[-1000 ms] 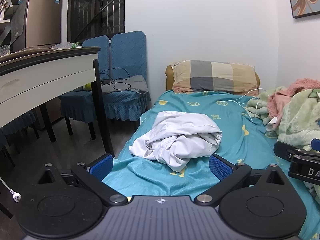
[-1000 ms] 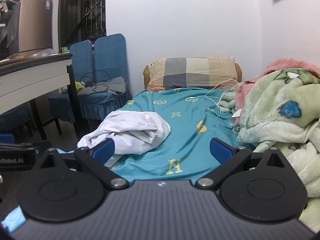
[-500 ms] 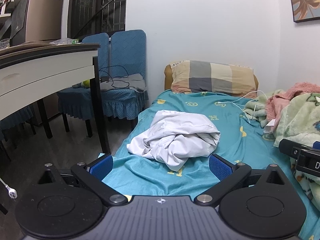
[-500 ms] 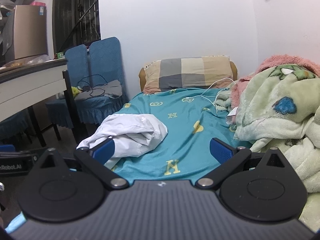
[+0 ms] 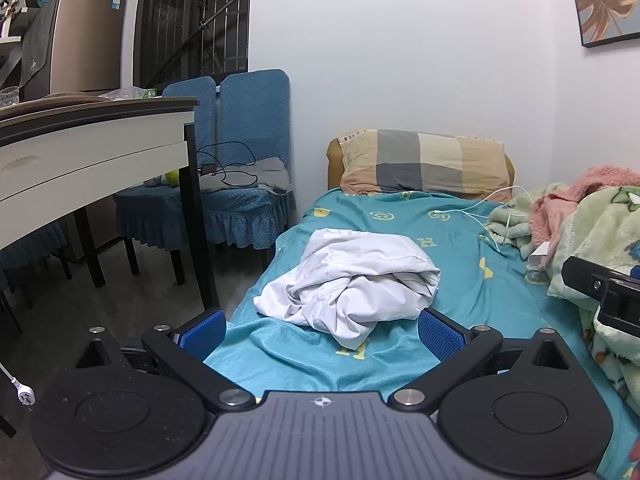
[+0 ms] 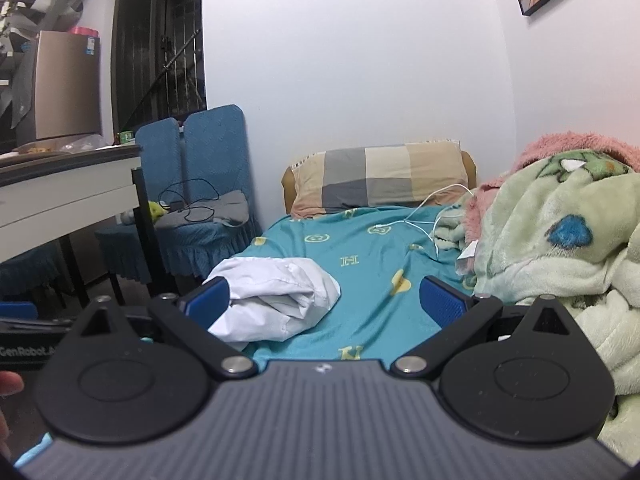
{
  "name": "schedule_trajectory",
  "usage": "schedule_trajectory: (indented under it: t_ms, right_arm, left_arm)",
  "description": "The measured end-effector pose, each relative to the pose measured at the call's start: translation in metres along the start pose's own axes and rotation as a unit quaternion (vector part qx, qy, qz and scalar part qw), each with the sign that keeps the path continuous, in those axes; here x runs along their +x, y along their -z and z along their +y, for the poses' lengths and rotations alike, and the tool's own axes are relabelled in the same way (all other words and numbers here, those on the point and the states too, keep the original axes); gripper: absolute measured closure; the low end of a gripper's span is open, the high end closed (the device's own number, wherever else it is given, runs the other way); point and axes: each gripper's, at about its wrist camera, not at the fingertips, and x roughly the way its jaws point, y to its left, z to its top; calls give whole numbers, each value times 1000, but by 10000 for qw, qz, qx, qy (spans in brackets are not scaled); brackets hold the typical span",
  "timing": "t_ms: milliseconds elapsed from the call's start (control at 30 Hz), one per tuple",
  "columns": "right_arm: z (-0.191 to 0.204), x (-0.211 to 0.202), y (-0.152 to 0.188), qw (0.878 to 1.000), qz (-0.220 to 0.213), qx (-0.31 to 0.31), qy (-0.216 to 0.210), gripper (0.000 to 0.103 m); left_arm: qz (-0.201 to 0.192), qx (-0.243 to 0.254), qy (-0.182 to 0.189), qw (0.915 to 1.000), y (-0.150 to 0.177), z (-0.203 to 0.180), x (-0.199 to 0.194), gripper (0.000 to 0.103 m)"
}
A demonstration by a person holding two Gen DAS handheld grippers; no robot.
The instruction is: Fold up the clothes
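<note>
One crumpled white garment lies on one teal bedsheet; one checked pillow at the far end; two blue chairs far left; one white table at left; one framed picture on the right wall; two grippers.

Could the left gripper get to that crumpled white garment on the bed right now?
Probably yes: the left gripper is open, the white garment lies just ahead on the teal sheet, nothing between.
</note>
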Motion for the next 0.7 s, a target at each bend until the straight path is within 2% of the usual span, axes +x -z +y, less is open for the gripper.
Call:
schedule_trajectory:
  t_ms: [167,233,333,533,633,700]
  right_arm:
    - [2,1,0,9998,89,52,-162,0]
    - [2,1,0,9997,123,77,-173,4]
    - [3,1,0,9997,141,94,-156,4]
    - [1,5,3,9992,241,244,-202,5]
    - [3,13,4,9986,350,303,-258,5]
    - [6,24,2,9977,470,358,-346,12]
  left_arm:
    - [28,-7,85,10000,-1,1,-1,0]
    - [25,-31,145,9999,-2,2,-2,0]
    - [13,-42,241,9997,-8,3,-3,0]
    - [-162,245,349,9990,-56,1,-5,0]
    - [-370,202,255,9988,-82,10,-1,0]
    - [-486,5,187,9986,-93,23,5,0]
